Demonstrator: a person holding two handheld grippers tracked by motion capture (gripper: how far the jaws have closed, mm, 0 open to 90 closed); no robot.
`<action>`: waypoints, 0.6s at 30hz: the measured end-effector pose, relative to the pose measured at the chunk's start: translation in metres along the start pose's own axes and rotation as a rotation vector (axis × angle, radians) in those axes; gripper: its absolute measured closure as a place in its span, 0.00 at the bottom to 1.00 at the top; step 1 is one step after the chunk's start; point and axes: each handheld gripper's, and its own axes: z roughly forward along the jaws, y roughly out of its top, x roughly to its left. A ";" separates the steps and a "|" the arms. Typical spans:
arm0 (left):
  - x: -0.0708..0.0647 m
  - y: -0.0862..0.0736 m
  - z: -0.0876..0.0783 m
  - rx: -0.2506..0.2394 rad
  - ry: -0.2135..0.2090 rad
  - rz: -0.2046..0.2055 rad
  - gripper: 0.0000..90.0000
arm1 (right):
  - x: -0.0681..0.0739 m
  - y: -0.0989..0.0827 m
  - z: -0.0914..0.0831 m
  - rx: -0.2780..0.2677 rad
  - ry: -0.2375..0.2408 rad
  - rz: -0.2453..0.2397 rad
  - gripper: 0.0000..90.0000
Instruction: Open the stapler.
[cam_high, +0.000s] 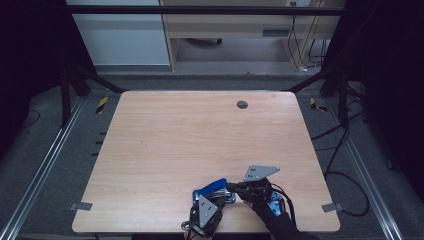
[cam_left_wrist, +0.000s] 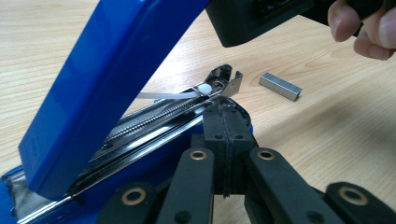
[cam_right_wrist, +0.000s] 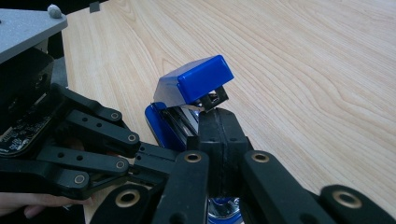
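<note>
Reloading looks to be the step in hand: the blue plastic stapler with its lid swung up (cam_high: 214, 192) sits low and centre in the high view, near the front edge of the pale wooden table (cam_high: 200, 135), with both tools crowded on it. In the left gripper view the blue lid (cam_left_wrist: 107, 79) rises steeply toward the upper left of the frame, baring the bright metal magazine channel (cam_left_wrist: 159, 116), whose spring pusher shows near its open nose. A short grey strip of metal staples (cam_left_wrist: 279, 86) lies loose on the wood, right of centre in that frame, apart from the stapler's nose.

The left gripper (cam_left_wrist: 224, 140) has its black jaws pressed together, tips resting at the front of the stapler's base; whether they bear down on it I cannot tell. The right gripper (cam_right_wrist: 219, 140) is likewise pressed together with nothing between its jaws, its tip just under the raised lid.

The stapler's long axis runs from lower left to centre in the left gripper view, nose pointing toward the staple strip. Next, one tool would probably need to spread, pinch the strip by its long sides, and lay it in line with the channel.
</note>
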 end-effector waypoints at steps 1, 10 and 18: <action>0.000 0.000 0.000 -0.001 0.005 -0.001 0.99 | 0.000 0.000 0.000 0.000 0.000 -0.001 1.00; -0.003 -0.001 0.000 -0.005 0.031 0.017 0.99 | 0.000 0.000 0.000 -0.003 0.004 -0.003 1.00; -0.003 -0.001 0.000 -0.006 0.035 0.021 0.99 | 0.001 0.002 0.000 -0.013 0.018 -0.011 1.00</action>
